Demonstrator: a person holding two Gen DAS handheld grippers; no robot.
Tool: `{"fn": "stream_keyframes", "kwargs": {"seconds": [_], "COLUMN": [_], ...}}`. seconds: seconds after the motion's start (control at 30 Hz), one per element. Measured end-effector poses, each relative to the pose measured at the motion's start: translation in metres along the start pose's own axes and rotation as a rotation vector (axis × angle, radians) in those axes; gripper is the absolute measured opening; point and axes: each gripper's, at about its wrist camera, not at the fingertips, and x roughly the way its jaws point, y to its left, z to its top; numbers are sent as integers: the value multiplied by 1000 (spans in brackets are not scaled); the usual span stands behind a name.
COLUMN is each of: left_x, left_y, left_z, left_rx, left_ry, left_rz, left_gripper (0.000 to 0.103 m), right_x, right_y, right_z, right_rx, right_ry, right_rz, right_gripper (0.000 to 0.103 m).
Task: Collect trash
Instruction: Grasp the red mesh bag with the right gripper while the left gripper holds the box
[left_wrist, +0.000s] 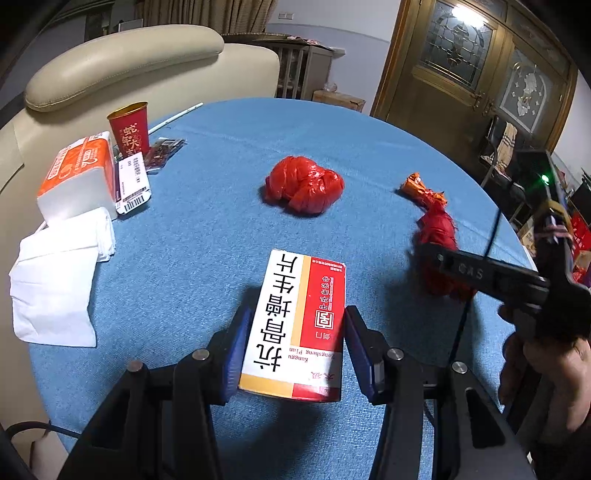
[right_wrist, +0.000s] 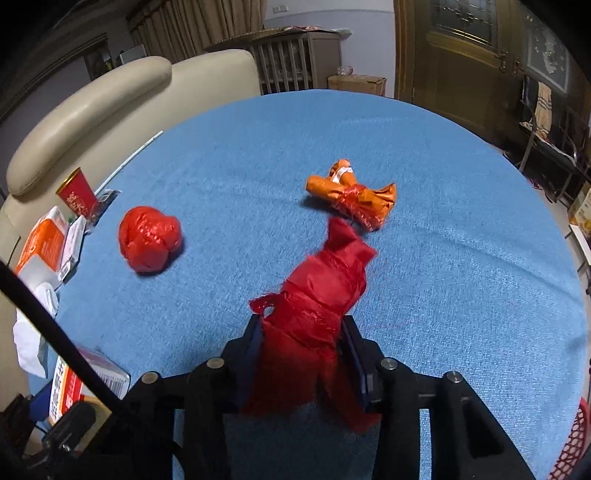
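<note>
My left gripper (left_wrist: 295, 343) is shut on a white and red medicine box (left_wrist: 295, 325), held just above the blue tablecloth (left_wrist: 221, 240). My right gripper (right_wrist: 301, 350) is shut on a crumpled red plastic wrapper (right_wrist: 317, 306), whose loose end sticks up past the fingertips. In the left wrist view that same red wrapper (left_wrist: 439, 236) shows at the right, behind the right gripper's black finger (left_wrist: 472, 273). A balled red plastic bag (left_wrist: 303, 188) (right_wrist: 149, 240) lies mid-table. An orange crumpled wrapper (right_wrist: 351, 195) (left_wrist: 421, 188) lies beyond the red one.
At the table's left edge stand a red paper cup (left_wrist: 129, 127), an orange and white tissue pack (left_wrist: 79, 173), white tissues (left_wrist: 59, 277), a barcoded packet (left_wrist: 133, 181) and a white straw (left_wrist: 177, 116). A beige sofa (left_wrist: 129, 62) sits behind. A red basket rim (right_wrist: 576, 443) shows lower right.
</note>
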Motion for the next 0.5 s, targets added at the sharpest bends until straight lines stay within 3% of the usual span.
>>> {"fn": "stream_keyframes", "kwargs": {"seconds": [0.5], "left_x": [-20], "left_y": [-20], "left_z": [-10], "left_rx": [25], "left_ry": [-21], "left_rz": [-1], "left_gripper": [52], "right_x": [-76], "right_y": [-28], "right_z": [-53], "right_rx": [70], "right_ry": [-98], "right_rz": [44], "right_gripper": [39]}}
